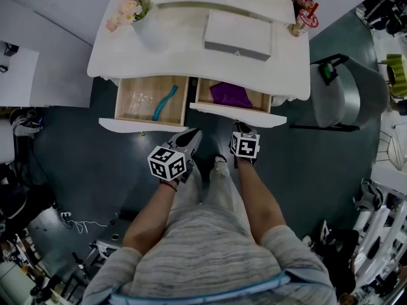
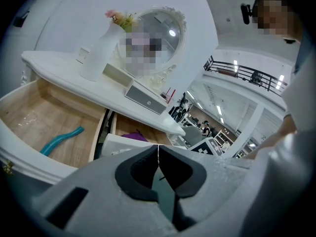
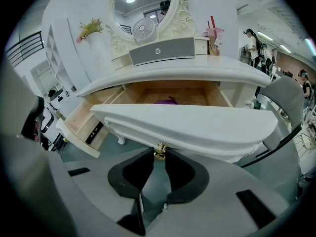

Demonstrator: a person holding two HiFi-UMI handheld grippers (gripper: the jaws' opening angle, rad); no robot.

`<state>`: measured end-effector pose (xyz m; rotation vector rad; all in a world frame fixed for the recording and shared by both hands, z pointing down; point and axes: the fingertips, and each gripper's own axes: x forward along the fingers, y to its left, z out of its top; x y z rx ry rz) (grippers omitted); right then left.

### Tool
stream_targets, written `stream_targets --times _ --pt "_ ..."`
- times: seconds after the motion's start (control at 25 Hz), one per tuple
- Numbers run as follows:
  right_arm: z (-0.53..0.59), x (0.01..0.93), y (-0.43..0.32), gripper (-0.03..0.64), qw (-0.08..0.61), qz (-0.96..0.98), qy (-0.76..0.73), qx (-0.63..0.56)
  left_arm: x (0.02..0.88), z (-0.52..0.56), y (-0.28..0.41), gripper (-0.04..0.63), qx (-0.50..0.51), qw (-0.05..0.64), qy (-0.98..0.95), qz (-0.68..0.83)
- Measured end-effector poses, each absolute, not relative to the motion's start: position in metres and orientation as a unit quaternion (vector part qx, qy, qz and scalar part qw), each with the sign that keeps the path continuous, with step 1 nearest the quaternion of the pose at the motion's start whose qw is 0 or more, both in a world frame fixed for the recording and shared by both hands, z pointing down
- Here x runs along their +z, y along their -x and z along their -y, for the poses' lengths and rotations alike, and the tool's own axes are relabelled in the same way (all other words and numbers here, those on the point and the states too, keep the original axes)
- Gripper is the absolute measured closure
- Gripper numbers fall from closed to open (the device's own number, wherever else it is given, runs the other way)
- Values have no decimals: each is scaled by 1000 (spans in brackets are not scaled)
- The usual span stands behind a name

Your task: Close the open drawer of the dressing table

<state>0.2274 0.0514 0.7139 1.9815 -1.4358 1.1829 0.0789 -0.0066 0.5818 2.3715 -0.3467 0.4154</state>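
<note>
The white dressing table has two drawers pulled out. The left drawer holds a teal strip; the right drawer holds a purple cloth. My right gripper points down at the right drawer's white front, and its pads sit on both sides of the small gold knob. In the head view the right gripper touches that drawer's front edge. My left gripper is shut and empty, held below the left drawer, near its right corner.
On the tabletop stand a grey box, a vase of flowers and a red-strawed cup; a mirror rises at the back. A grey chair stands right of the table. My legs are right in front of the drawers.
</note>
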Motion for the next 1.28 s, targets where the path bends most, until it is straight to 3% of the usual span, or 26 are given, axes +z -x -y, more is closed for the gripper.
stream_targets --times 1.28 --pt "15 711 -279 546 193 502 -748 387 592 29 -73 578 157 367 -905 145"
